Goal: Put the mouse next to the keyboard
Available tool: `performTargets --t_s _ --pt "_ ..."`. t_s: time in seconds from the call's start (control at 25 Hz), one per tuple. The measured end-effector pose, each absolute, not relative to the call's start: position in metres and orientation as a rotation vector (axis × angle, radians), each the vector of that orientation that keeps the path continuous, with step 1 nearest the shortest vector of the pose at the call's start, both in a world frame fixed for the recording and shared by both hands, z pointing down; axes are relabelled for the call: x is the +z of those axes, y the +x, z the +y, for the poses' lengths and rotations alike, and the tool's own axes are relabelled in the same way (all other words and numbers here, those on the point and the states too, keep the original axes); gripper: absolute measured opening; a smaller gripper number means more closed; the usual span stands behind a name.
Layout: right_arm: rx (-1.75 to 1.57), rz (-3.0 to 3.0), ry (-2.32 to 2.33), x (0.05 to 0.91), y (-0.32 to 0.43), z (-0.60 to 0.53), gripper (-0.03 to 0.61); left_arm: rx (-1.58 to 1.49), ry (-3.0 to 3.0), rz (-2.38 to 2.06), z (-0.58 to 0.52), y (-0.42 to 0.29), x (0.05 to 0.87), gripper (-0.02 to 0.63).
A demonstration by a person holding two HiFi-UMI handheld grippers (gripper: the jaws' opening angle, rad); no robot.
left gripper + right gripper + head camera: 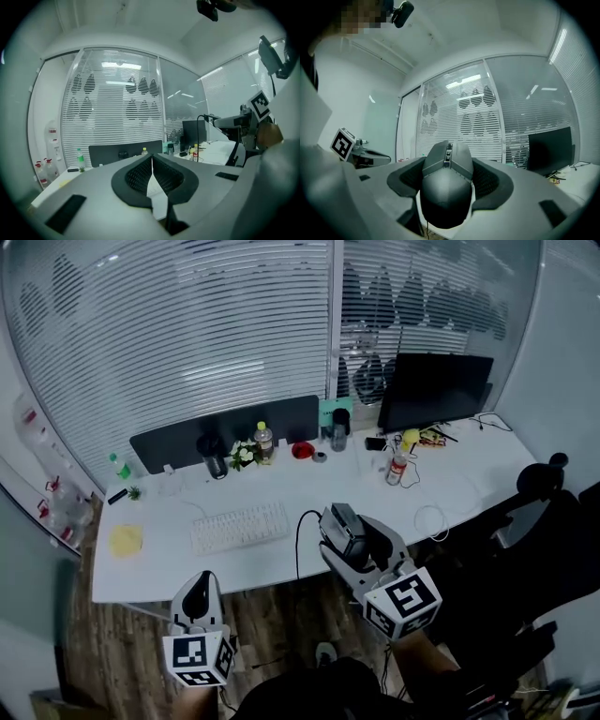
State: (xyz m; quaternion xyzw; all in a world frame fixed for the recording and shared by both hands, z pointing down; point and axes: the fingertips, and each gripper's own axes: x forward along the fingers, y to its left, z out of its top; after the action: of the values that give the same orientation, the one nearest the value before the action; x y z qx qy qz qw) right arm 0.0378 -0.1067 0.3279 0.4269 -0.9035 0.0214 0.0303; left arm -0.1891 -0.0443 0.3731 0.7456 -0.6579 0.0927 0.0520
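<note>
Seems about halfway: holds the mouse (344,523) clamped in the right gripper (448,174), raised over the desk (272,559) at three o'clock of the keyboard (240,527), left gripper (152,171) pinched together and empty at seven o'clock, lowering and release still to do.

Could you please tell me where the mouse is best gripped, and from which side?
By its two long flanks, coming from its rounded rear: the mouse is narrow across there, and the right gripper clamps it that way.
</note>
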Motion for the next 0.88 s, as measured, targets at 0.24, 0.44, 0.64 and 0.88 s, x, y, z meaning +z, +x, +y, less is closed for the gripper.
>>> performTargets --t_s 0.24,0.44,0.64,0.88 --pt "0.064 -2.820 1.260 0.332 0.046 -0.142 0.295 0.308 2.246 -2.026 -0.080 -0.175 0.372 0.031" --pt "0.048 -2.854 1.248 0.330 0.063 -0.166 0.295 0.327 2.253 -2.039 -0.106 -0.157 0.373 0.031" --pt "0.038 -2.864 1.248 0.330 0.076 -0.192 0.295 0.380 2.260 -2.018 -0.126 -0.144 0.377 0.031" --pt "0.015 -2.824 1.318 0.327 0.073 -0.219 0.295 0.397 2.319 -1.942 -0.164 -0.147 0.383 0.031"
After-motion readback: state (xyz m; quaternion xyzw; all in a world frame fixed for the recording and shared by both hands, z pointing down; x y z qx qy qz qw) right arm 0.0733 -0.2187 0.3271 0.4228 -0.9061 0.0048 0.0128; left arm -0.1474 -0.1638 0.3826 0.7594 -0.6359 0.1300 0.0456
